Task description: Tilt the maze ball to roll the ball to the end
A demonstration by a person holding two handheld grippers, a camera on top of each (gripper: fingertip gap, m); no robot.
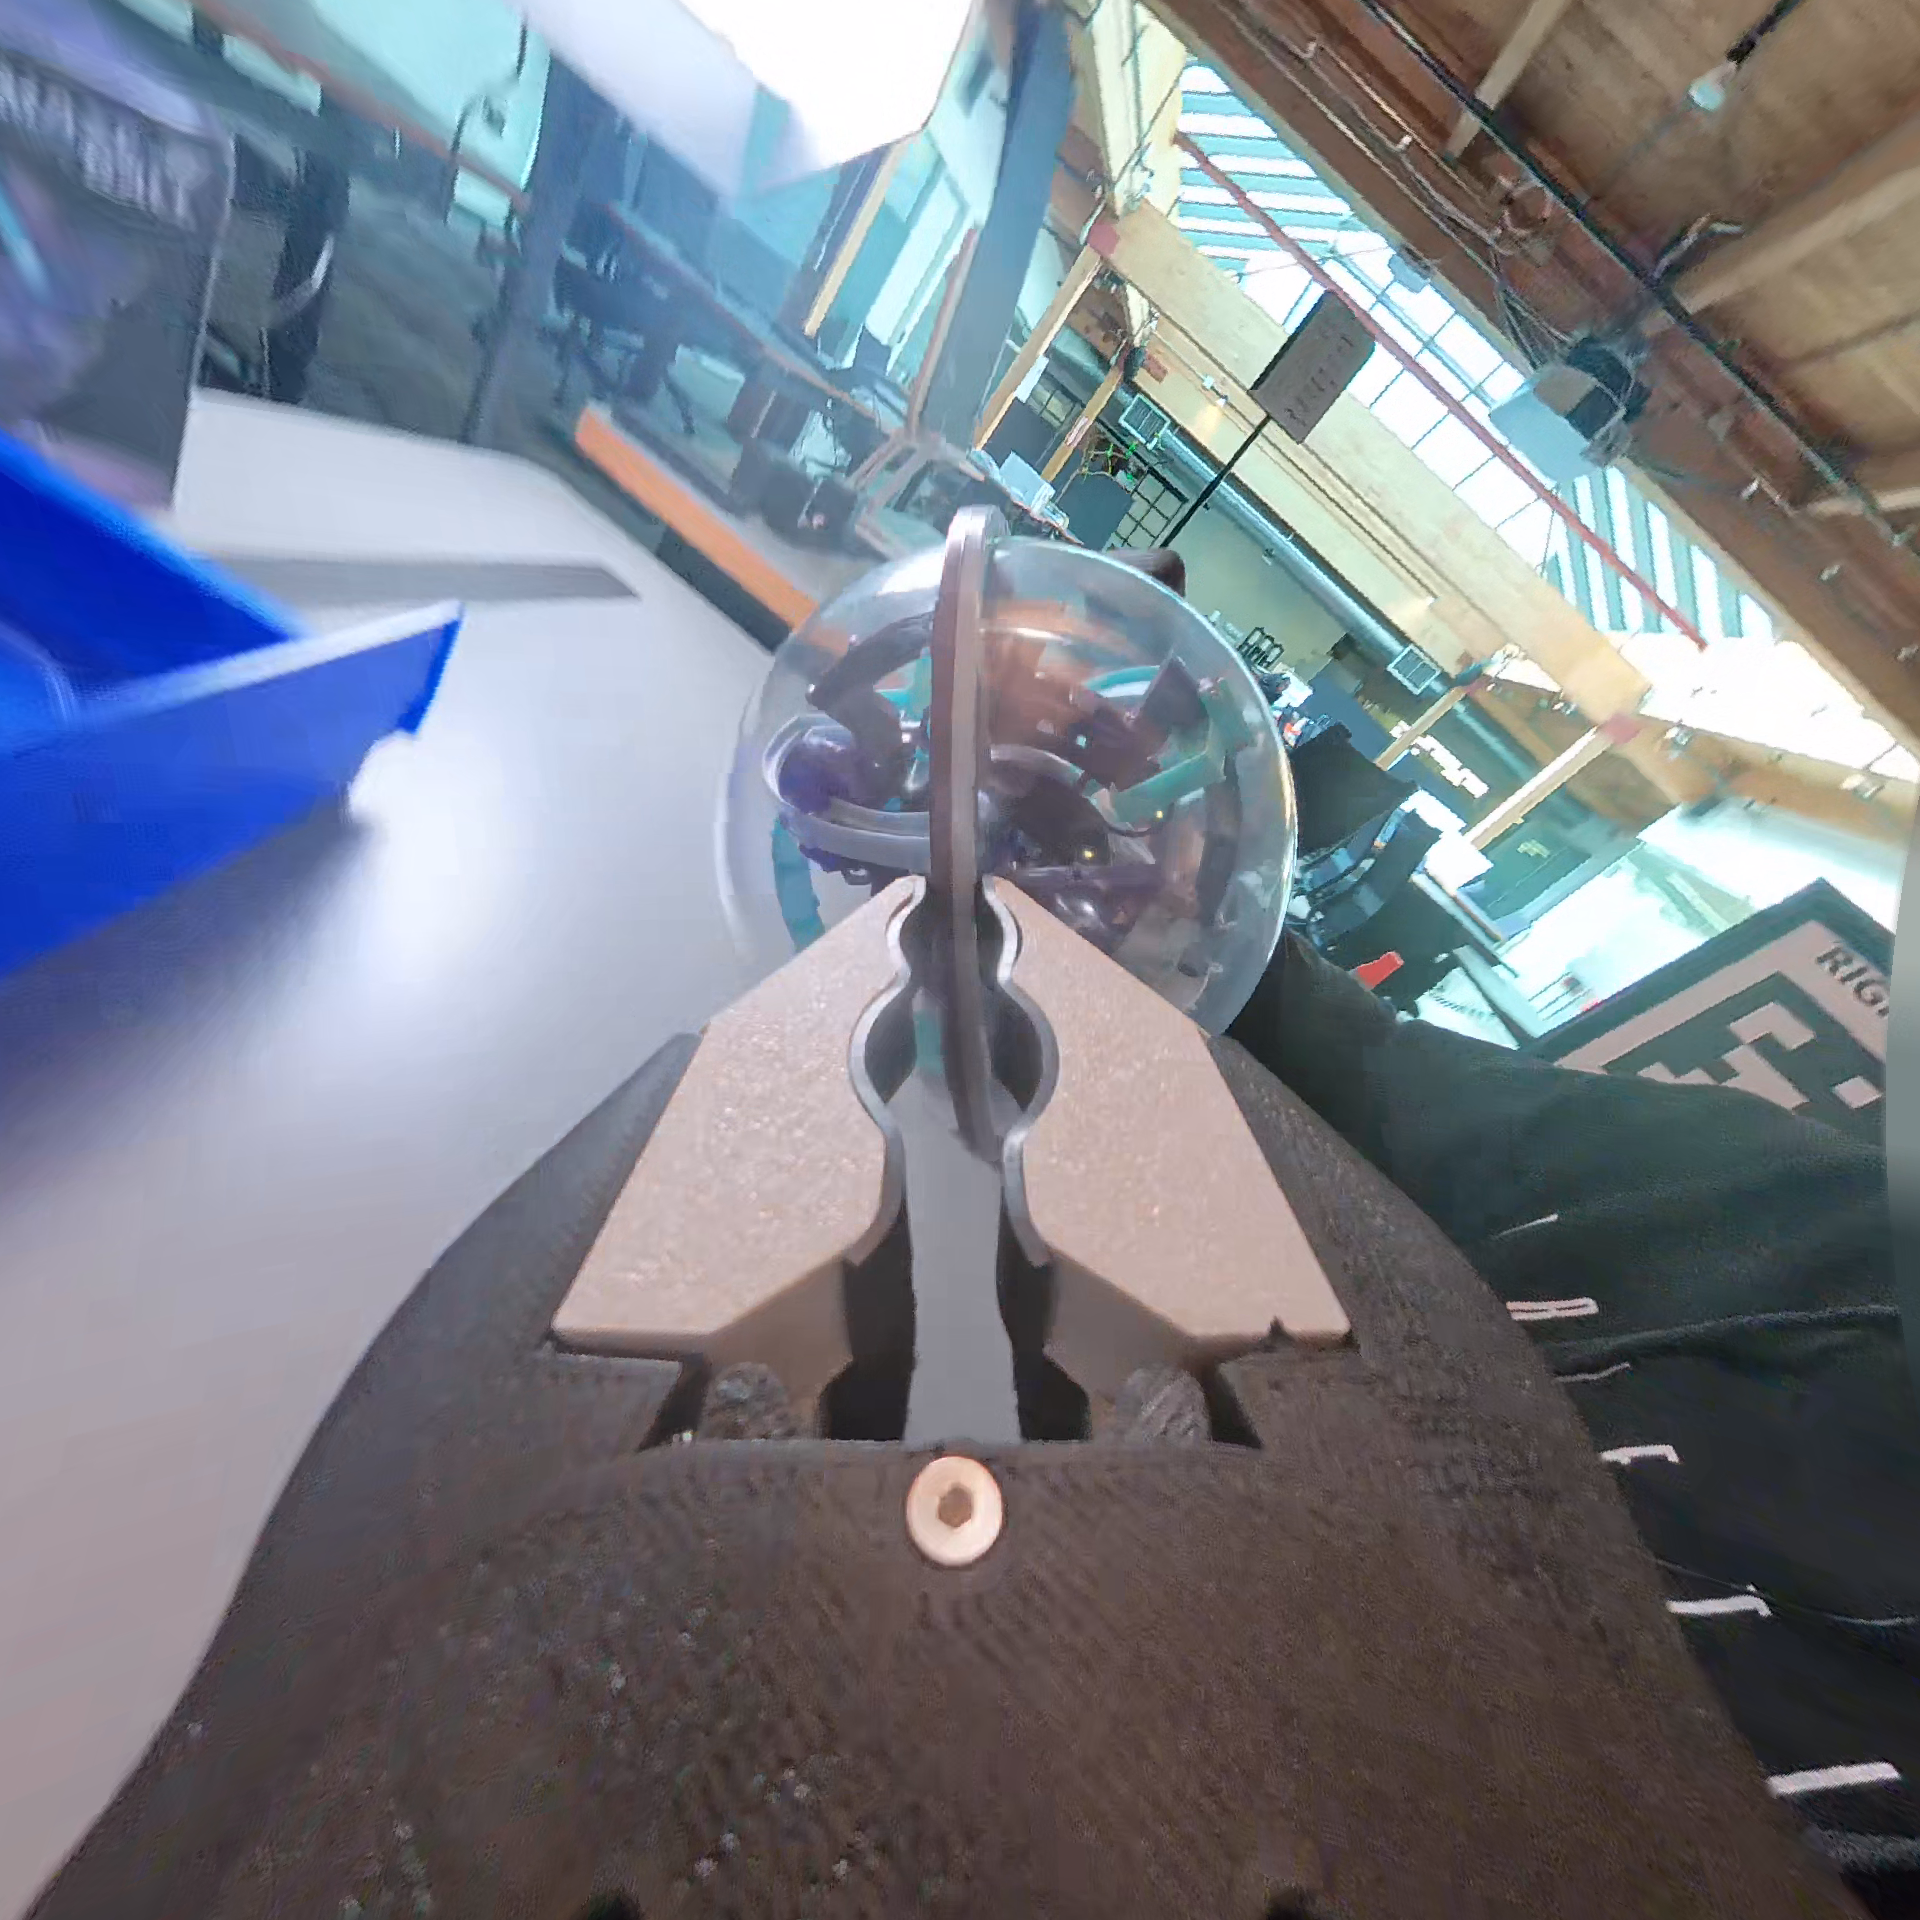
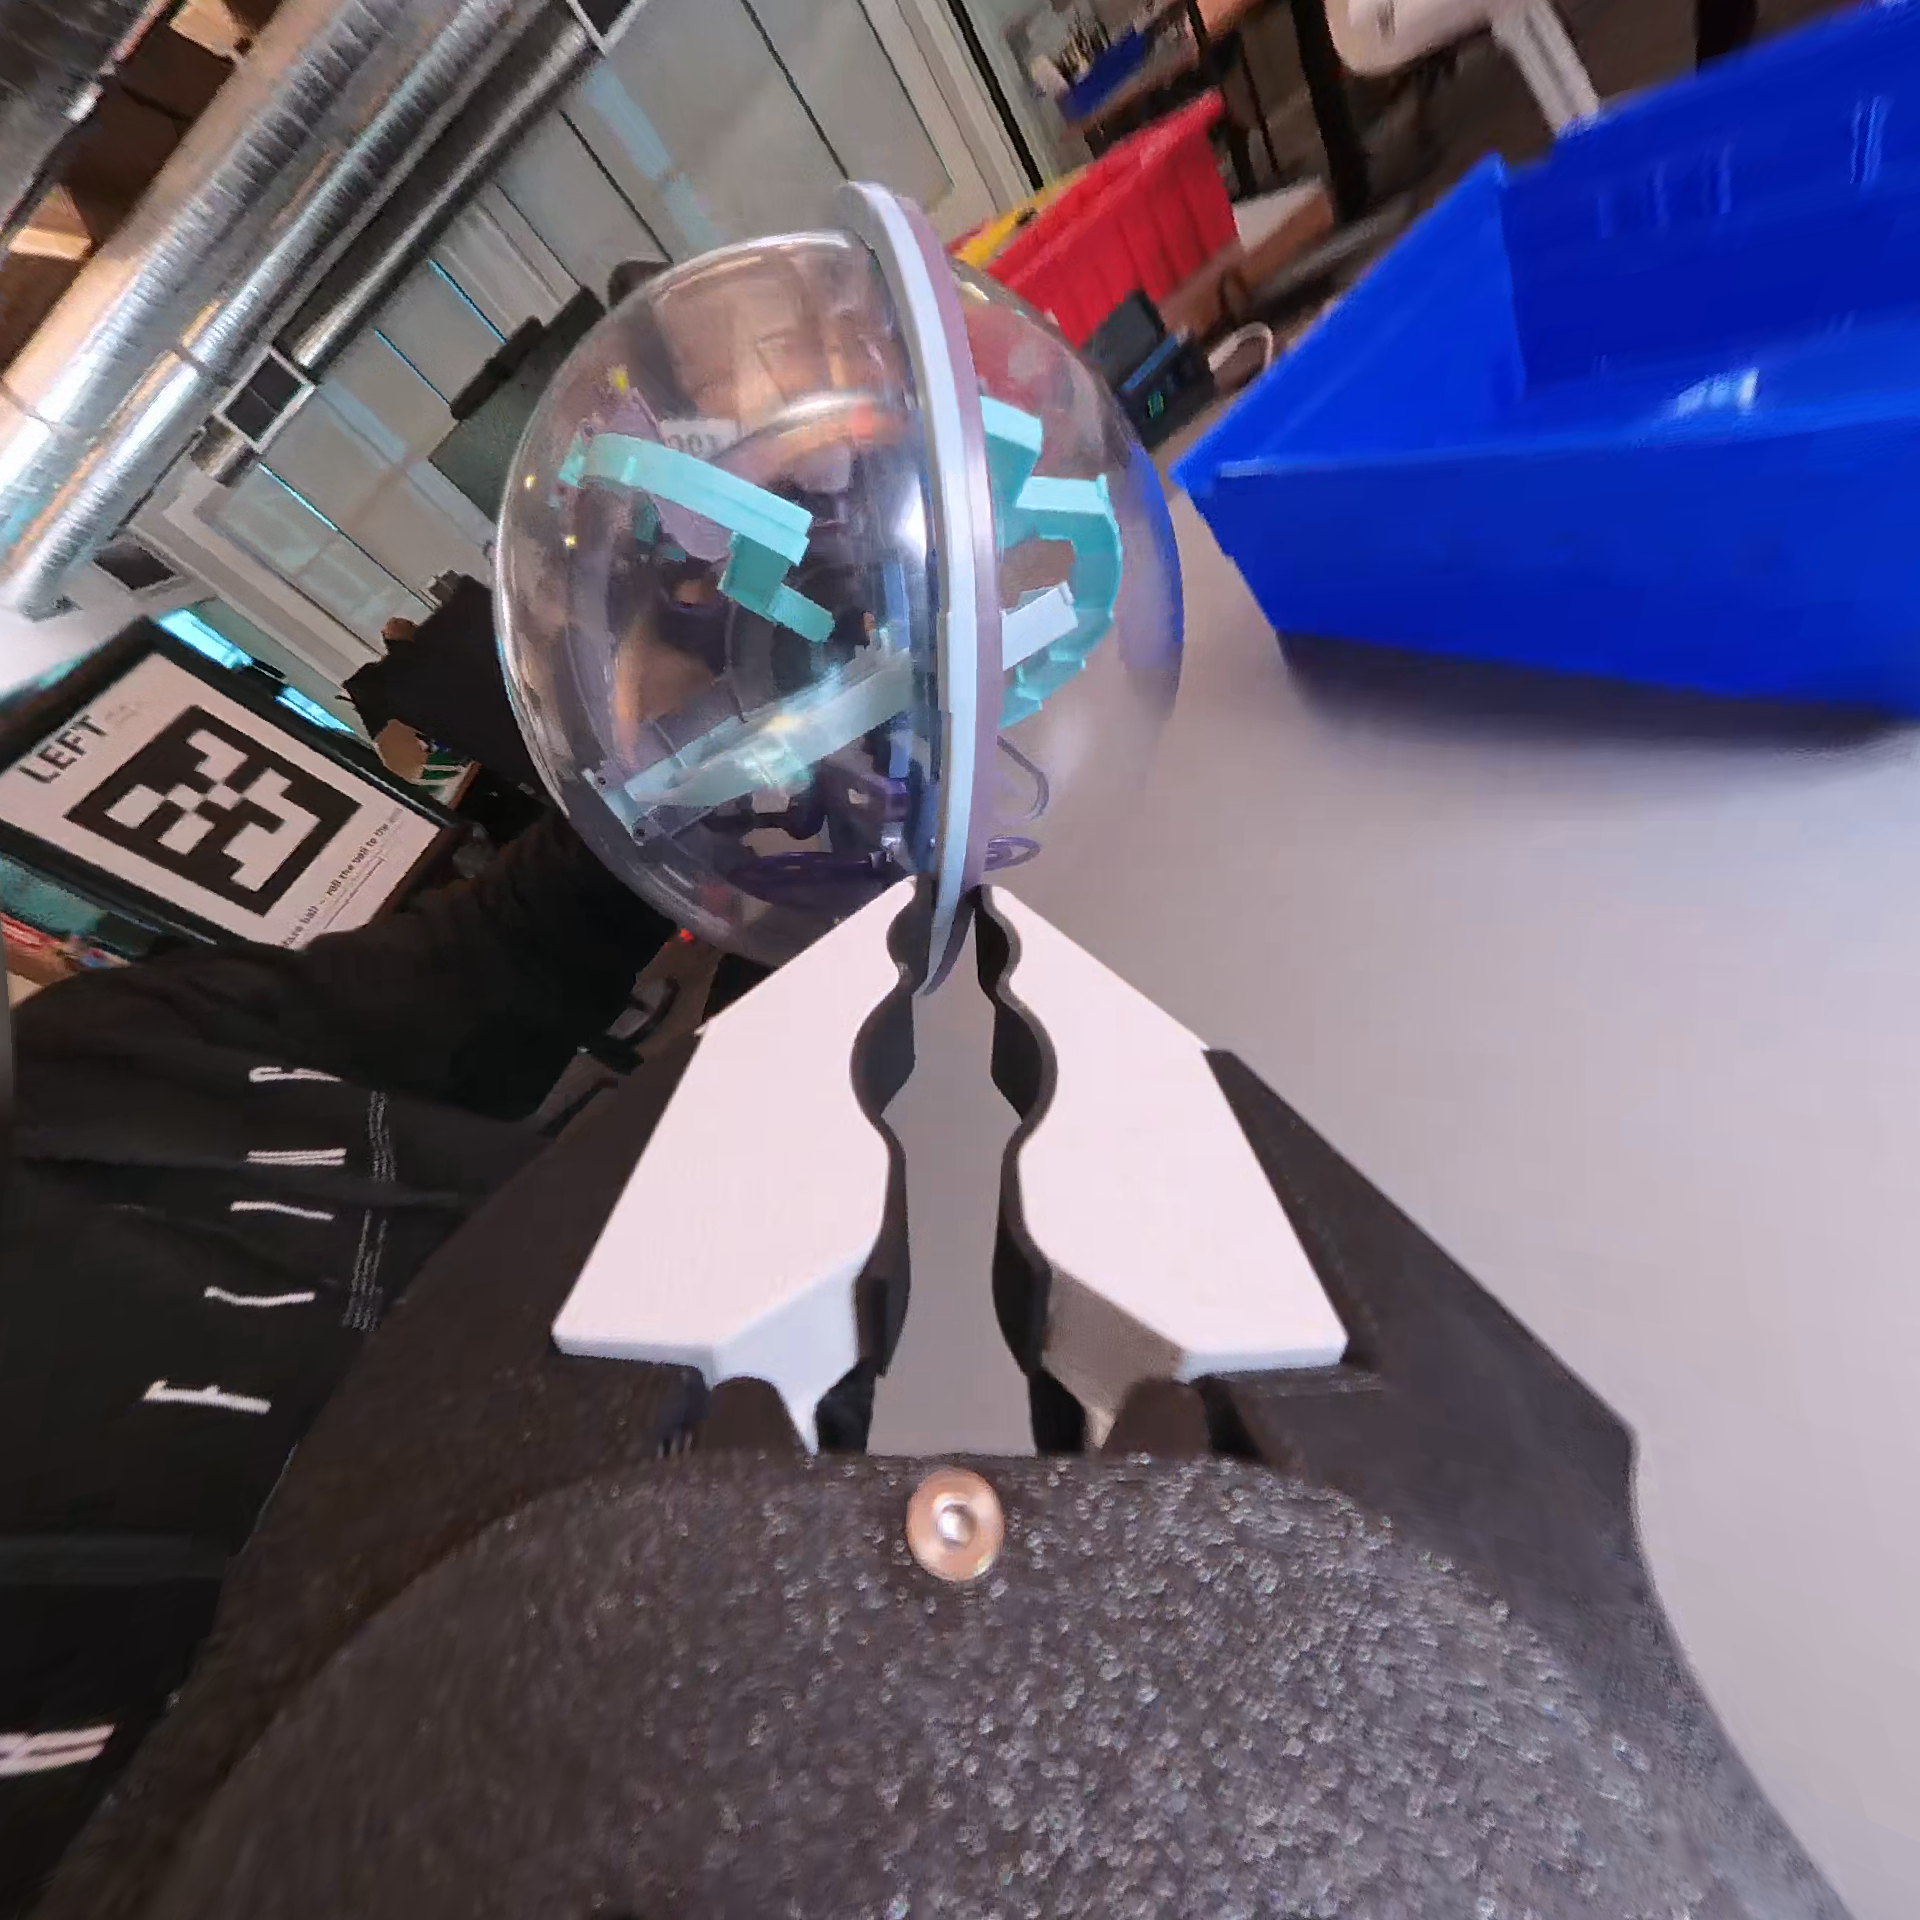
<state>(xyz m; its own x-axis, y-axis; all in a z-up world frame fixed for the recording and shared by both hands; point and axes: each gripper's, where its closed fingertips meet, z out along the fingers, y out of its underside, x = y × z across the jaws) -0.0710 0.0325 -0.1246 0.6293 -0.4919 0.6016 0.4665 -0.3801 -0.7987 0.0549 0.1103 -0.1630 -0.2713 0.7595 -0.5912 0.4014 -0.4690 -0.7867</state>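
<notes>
Left gripper (image 1: 954, 914) nearly closed, clamped on the thin grey rim (image 1: 956, 727) of the maze ball (image 1: 1018, 769), both pads pressed against the flat ring, which runs deep down between the wavy inner faces. Tan, grainy fingers (image 1: 790, 1122), wedge-shaped, set in a rough black printed body with a silver screw at the base. Right gripper (image 2: 943, 914) likewise pinched on the same rim (image 2: 940, 540), seen pale grey here, gripping only the very edge of it at the fingertips. Smooth white fingers (image 2: 769, 1143) with the same scalloped black inner edges, mounted in a pebbled black housing.

Maze ball held up off the table (image 1: 312, 1039) between the two grippers, ring standing roughly upright. Clear glossy plastic shell, round, split by the flat ring into two domes. Inside: teal track pieces (image 2: 727, 520), angular and stepped, a pale translucent ramp (image 2: 769, 748), and curved purple tubing (image 2: 790, 862) low down near the ring. Small rolling ball inside not possible to pick out.

Left of the maze ball in the left wrist view, a blue plastic bin (image 1: 187, 748), blurred, resting on the smooth pale grey table. Right of the maze ball in the right wrist view, the same blue bin (image 2: 1621, 436). Black sleeve (image 2: 208, 1195) with white markings beside the maze ball, below a black-and-white marker tag (image 2: 208, 800).
</notes>
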